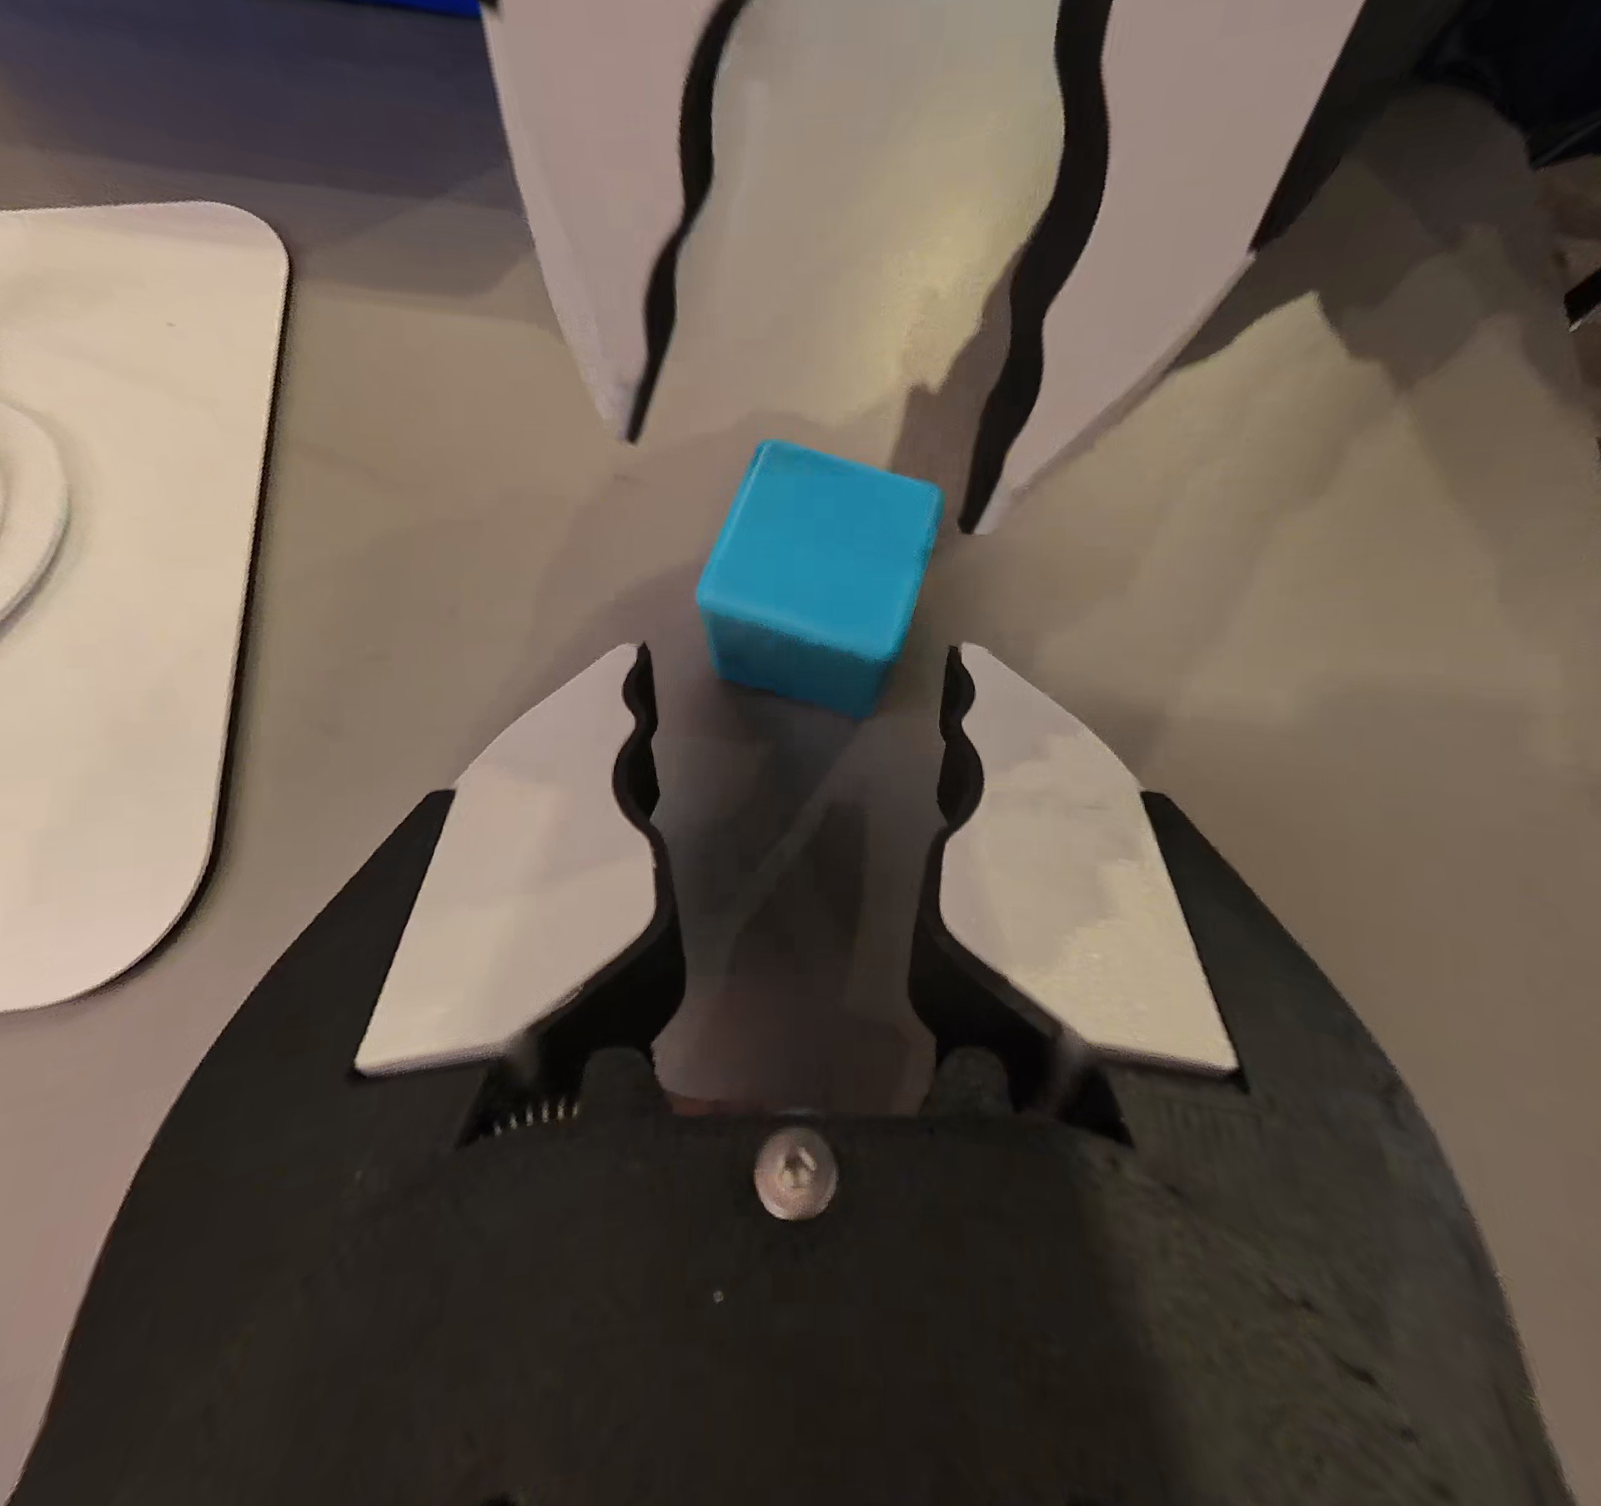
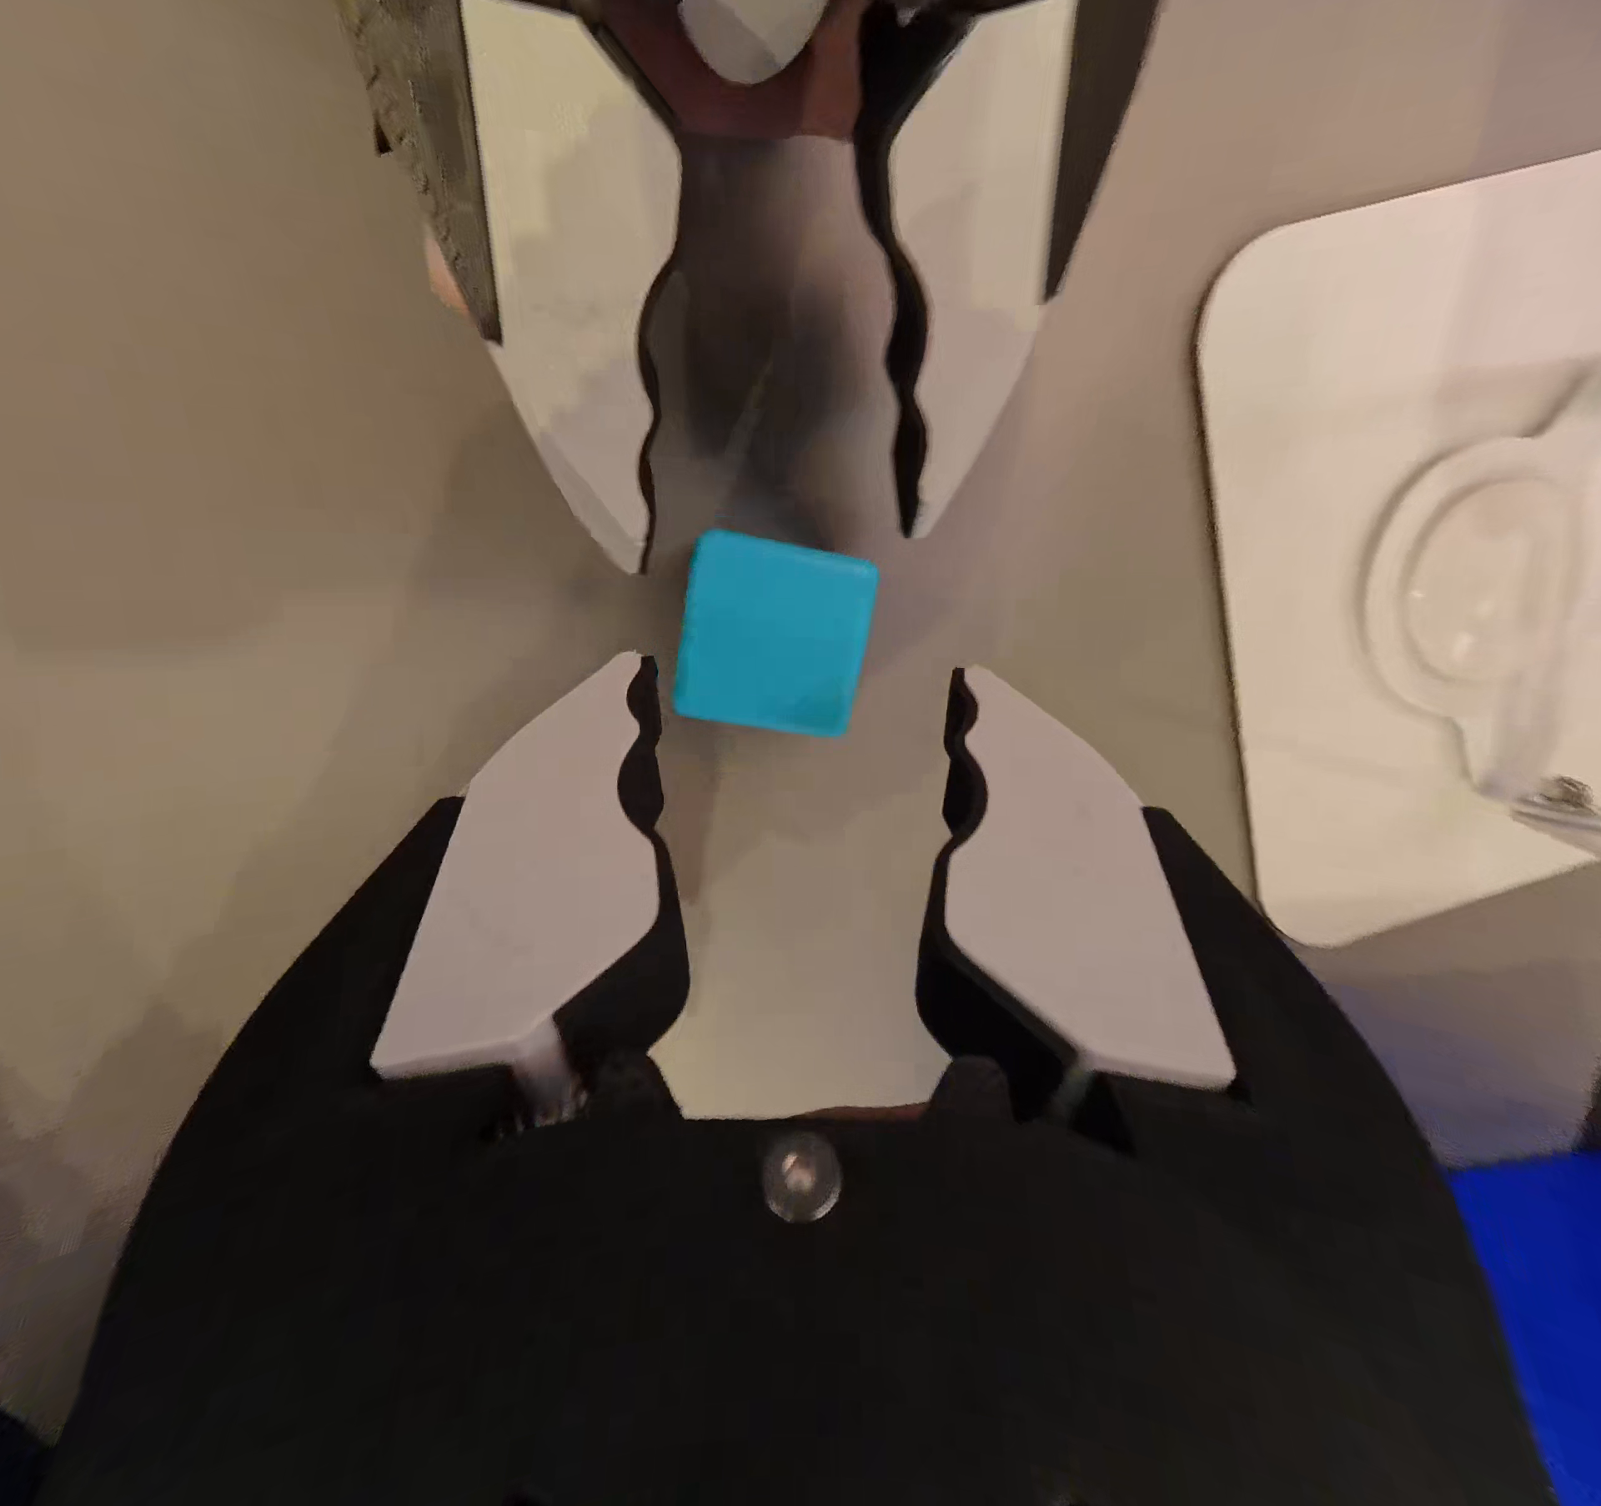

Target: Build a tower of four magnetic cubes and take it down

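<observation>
Currently blue cube (image 1: 819, 576) sits alone on grey desk (image 1: 416, 511), between facing tips of left tongs (image 1: 797, 654) and right tongs (image 2: 797, 672); both spread apart, gripping nothing. White tray (image 1: 130, 598) near.

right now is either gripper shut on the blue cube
No: the blue cube sits on the table between the open left gripper and open right gripper, untouched.
</observation>
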`<action>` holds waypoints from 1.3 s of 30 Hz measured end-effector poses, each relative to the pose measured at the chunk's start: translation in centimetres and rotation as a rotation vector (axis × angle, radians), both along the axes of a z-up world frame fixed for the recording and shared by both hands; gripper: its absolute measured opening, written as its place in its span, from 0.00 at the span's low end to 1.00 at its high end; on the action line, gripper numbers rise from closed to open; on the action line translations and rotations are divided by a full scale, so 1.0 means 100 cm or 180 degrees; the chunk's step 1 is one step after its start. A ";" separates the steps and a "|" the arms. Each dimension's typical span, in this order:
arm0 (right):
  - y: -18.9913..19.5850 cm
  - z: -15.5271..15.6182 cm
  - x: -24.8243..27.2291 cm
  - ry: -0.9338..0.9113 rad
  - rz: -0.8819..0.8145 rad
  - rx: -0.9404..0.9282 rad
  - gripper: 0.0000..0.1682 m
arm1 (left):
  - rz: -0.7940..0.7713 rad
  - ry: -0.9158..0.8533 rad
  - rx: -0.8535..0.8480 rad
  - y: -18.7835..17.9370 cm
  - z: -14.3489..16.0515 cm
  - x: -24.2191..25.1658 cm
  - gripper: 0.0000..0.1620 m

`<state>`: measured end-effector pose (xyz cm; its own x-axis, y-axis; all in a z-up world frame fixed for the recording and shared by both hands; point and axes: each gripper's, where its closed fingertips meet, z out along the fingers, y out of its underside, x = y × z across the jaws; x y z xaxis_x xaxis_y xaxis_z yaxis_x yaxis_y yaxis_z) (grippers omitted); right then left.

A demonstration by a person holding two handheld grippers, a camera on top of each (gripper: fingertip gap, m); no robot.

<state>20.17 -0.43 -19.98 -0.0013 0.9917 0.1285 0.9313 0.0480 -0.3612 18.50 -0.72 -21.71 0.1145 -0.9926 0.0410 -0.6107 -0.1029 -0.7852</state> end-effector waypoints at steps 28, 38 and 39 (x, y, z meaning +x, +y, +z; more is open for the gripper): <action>0.117 0.139 0.187 0.0590 -0.1878 0.1061 0.30 | 0.0474 0.0205 0.0226 0.035 -0.009 -0.030 0.17; 0.170 0.061 0.319 0.0149 -0.3028 0.0509 0.30 | 0.0598 0.0210 0.0256 0.043 -0.009 -0.033 0.18; 0.172 0.051 0.324 0.0070 -0.3084 0.0458 0.30 | 0.0591 0.0220 0.0261 0.042 -0.009 -0.033 0.18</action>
